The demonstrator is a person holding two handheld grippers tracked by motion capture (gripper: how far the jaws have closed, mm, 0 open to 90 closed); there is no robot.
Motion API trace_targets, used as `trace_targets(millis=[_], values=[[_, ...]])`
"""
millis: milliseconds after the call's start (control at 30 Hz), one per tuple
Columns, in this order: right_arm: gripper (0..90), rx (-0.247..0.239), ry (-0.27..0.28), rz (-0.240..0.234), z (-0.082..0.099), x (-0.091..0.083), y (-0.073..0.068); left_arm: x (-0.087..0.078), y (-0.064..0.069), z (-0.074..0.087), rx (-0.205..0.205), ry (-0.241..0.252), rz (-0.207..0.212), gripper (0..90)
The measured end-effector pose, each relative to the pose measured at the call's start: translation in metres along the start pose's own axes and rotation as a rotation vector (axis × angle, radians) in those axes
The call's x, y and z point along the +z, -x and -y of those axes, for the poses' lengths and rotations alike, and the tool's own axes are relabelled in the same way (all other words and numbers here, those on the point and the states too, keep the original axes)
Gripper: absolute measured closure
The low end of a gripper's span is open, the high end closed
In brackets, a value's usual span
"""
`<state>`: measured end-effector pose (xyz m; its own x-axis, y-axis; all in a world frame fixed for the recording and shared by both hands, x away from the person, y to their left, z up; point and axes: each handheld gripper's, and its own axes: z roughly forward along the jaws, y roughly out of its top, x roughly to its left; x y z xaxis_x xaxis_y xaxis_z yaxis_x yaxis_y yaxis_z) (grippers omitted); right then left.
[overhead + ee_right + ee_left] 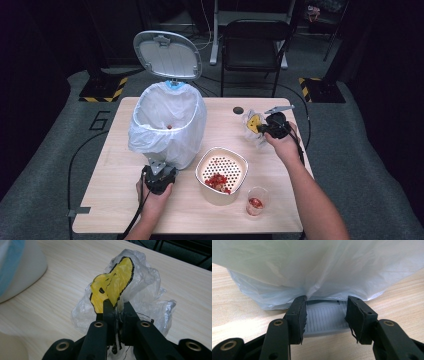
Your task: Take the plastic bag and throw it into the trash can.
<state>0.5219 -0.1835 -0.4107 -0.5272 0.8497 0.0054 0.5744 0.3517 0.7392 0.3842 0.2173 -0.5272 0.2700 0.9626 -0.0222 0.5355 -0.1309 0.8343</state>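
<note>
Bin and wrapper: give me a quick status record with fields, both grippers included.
bin: lid up, white liner fitted
left gripper: jaws either side of the grey pedal at the bin's base
right gripper: shut on a crumpled clear wrapper with a yellow print
strainer bowl: red scraps inside
cup: red bits inside

Table (120, 200): light wood, rectangular, on grey floor.
Bin (167, 127): stood left of centre, white liner, lid up.
Strainer tub (221, 175): sat centre-bottom, cream, red scraps inside.
Clear cup (256, 200): stood lower right, just beside the tub, red bits in it.
Dark disc (238, 110): lay near the far edge, upper centre.
Tape strip (79, 211): stuck at the lower-left edge.
</note>
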Motion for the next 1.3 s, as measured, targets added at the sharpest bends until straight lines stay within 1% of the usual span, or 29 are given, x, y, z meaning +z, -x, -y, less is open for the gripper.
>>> trace_targets(millis=[33,67,100,133,167,233,300,333,367,433,467,500,567,633,667,700,767,800,833,867,900,933,967,1000,1033,1100,1167,1200,1300], values=[[84.9,-0.001,0.001,-0.012,-0.003,-0.007,0.000,0.000,0.001,0.000,-0.007,0.001,0.006,50.5],[84.9,-0.022,0.006,-0.017,-0.005,-0.012,0.000,0.000,0.001,0.000,-0.009,0.000,0.006,50.5],[84.9,-0.028,0.015,-0.022,-0.011,-0.024,-0.001,0.000,0.001,0.000,-0.010,0.001,0.006,50.5],[84.9,-0.020,0.021,-0.026,-0.013,-0.029,-0.003,0.000,0.000,0.000,-0.002,0.003,-0.001,50.5],[84.9,-0.020,0.021,-0.026,-0.013,-0.029,-0.003,0.000,0.000,0.000,-0.002,0.003,-0.001,50.5],[84.8,-0.027,0.022,-0.037,-0.020,-0.043,-0.005,0.000,0.001,0.000,-0.011,0.002,0.006,50.5],[84.8,-0.039,0.042,-0.049,-0.030,-0.061,-0.009,0.000,0.001,0.000,-0.011,0.002,0.006,50.5],[84.8,-0.037,0.044,-0.051,-0.032,-0.065,-0.011,0.000,0.001,0.000,-0.012,0.004,0.006,50.5],[84.9,-0.048,0.051,-0.062,-0.037,-0.072,-0.012,0.000,0.001,0.000,-0.013,0.004,0.006,50.5],[84.8,-0.046,0.050,-0.065,-0.039,-0.076,-0.014,0.000,0.001,0.000,-0.013,0.004,0.006,50.5],[84.8,-0.060,0.056,-0.081,-0.048,-0.086,-0.018,0.000,0.001,0.000,-0.006,0.005,0.001,50.5],[84.8,-0.060,0.056,-0.088,-0.050,-0.089,-0.020,0.000,0.000,0.000,-0.003,0.004,0.000,50.5],[84.8,-0.088,0.063,-0.102,-0.059,-0.098,-0.026,0.000,0.000,0.000,-0.003,0.003,0.000,50.5],[84.8,-0.090,0.063,-0.106,-0.062,-0.102,-0.029,0.000,0.000,0.000,-0.004,0.003,0.000,50.5],[84.8,-0.110,0.067,-0.118,-0.068,-0.108,-0.034,0.000,0.000,0.000,-0.004,0.004,0.000,50.5],[84.8,-0.112,0.066,-0.124,-0.070,-0.111,-0.037,0.000,0.000,0.000,-0.002,0.005,-0.002,50.5],[84.8,-0.139,0.071,-0.141,-0.078,-0.118,-0.044,0.000,0.000,0.000,-0.001,0.003,-0.003,50.5],[84.9,-0.146,0.070,-0.158,-0.083,-0.123,-0.052,0.000,0.000,0.000,-0.001,0.003,-0.003,50.5],[84.9,-0.146,0.070,-0.158,-0.083,-0.123,-0.052,0.000,0.000,0.000,-0.001,0.003,-0.003,50.5],[84.8,-0.175,0.073,-0.179,-0.091,-0.128,-0.060,-0.001,-0.001,0.000,0.023,-0.017,-0.004,50.5],[84.9,-0.175,0.070,-0.184,-0.094,-0.130,-0.064,0.000,0.001,0.000,-0.012,-0.001,0.003,50.5],[84.8,-0.186,0.074,-0.192,-0.097,-0.133,-0.068,0.000,0.000,0.000,-0.004,0.006,-0.003,50.5],[84.8,-0.193,0.075,-0.199,-0.100,-0.135,-0.072,0.000,0.001,0.000,-0.006,0.008,-0.002,50.5],[84.8,-0.193,0.075,-0.199,-0.100,-0.135,-0.072,0.000,0.001,0.000,-0.006,0.008,-0.002,50.5],[84.9,-0.210,0.083,-0.207,-0.104,-0.137,-0.076,0.001,0.001,0.000,-0.016,0.009,0.003,50.5],[84.8,-0.227,0.092,-0.232,-0.111,-0.142,-0.085,0.000,0.000,0.000,0.014,0.003,-0.006,50.5],[84.8,-0.244,0.101,-0.258,-0.120,-0.147,-0.098,0.000,-0.001,0.000,0.016,0.003,-0.007,50.5],[84.8,-0.260,0.106,-0.258,-0.124,-0.148,-0.103,0.000,-0.001,0.000,0.025,0.000,-0.017,50.5],[84.8,-0.282,0.110,-0.274,-0.134,-0.149,-0.118,-0.001,-0.002,-0.001,0.028,-0.009,-0.015,50.5]])
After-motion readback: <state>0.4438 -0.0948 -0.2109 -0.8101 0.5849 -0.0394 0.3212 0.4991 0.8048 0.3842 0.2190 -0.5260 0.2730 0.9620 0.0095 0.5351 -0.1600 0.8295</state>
